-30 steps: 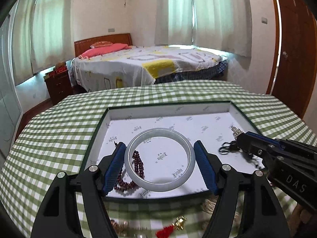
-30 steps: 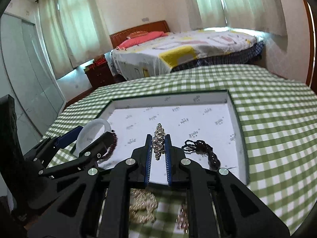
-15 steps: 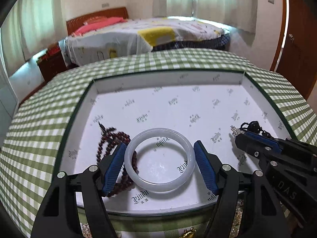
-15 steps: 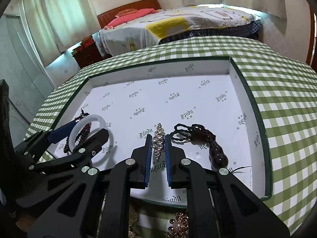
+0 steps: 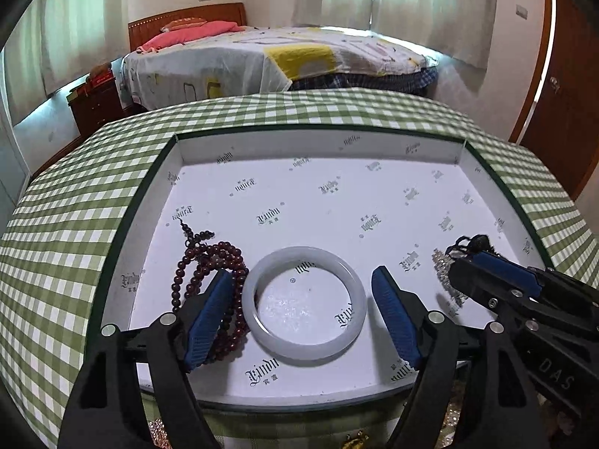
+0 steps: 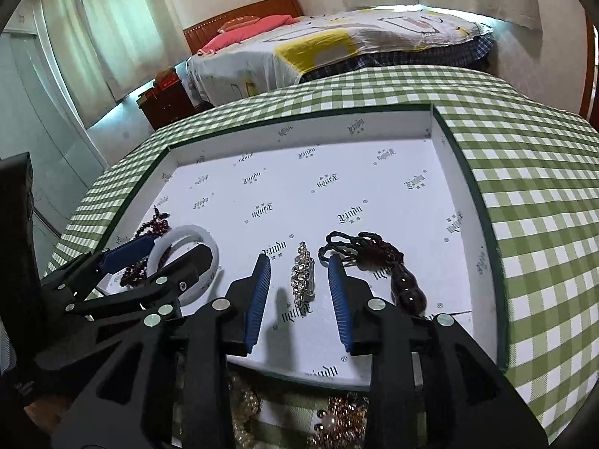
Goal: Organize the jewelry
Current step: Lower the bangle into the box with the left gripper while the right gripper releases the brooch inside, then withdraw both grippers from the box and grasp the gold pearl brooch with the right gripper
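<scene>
A white-lined shallow box (image 5: 318, 142) (image 6: 483, 224) lies on the checked table. A white jade bangle (image 5: 304, 301) (image 6: 187, 235) rests flat in it between the open jaws of my left gripper (image 5: 303, 307), free of both pads. A dark red bead string (image 5: 209, 269) lies beside the left finger. My right gripper (image 6: 299, 295) is open around a rhinestone piece (image 6: 302, 278) (image 5: 443, 277) that lies on the box floor. A dark bead pendant with black cord (image 6: 389, 265) lies just right of it.
More gold and pearl jewelry (image 6: 337, 426) lies on the green checked tablecloth (image 6: 543, 205) in front of the box's near wall. A bed (image 5: 269, 60) stands beyond the table, with a wooden door (image 5: 569, 86) at the right.
Both grippers lowered into the box and opened. The bangle left the left jaws and the rhinestone piece left the right jaws; both now lie on the box floor.
</scene>
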The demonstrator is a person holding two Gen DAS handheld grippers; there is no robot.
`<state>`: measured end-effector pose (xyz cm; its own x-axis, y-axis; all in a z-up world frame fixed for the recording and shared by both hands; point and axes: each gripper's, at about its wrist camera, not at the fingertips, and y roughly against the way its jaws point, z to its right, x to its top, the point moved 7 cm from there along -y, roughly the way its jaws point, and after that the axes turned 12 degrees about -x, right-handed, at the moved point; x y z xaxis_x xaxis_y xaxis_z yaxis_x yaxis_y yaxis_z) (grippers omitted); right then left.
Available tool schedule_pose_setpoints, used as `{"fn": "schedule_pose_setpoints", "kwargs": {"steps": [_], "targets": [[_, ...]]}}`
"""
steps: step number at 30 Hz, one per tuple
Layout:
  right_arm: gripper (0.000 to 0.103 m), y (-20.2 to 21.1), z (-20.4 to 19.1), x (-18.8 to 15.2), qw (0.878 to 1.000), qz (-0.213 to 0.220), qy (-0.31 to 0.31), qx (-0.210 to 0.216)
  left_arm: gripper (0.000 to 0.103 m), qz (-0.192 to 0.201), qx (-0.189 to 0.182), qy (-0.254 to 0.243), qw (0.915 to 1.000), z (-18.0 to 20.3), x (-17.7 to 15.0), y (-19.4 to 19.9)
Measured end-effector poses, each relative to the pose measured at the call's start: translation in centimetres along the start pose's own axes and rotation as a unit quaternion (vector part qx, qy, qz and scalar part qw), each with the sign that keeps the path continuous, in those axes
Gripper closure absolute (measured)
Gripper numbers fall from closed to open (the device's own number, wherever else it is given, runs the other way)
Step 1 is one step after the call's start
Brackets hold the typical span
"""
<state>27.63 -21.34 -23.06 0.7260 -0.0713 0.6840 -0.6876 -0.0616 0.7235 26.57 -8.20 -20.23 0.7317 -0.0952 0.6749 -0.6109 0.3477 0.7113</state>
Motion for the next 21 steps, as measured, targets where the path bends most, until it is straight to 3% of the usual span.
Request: {"fn": "schedule_pose_setpoints", "kwargs": {"steps": [10, 21], "targets": [[0.071, 4.8, 0.9, -0.2, 0.999, 0.039, 0.005, -0.006, 0.028, 0.058, 0.007, -0.010, 0.9982, 0.3, 0.6, 4.6], [0.071, 8.1, 2.1, -5.7, 0.998, 0.040, 0.031, -0.035, 0.028, 0.097, 0.036, -0.018, 0.9945, -0.2, -2.6, 9.6]]}}
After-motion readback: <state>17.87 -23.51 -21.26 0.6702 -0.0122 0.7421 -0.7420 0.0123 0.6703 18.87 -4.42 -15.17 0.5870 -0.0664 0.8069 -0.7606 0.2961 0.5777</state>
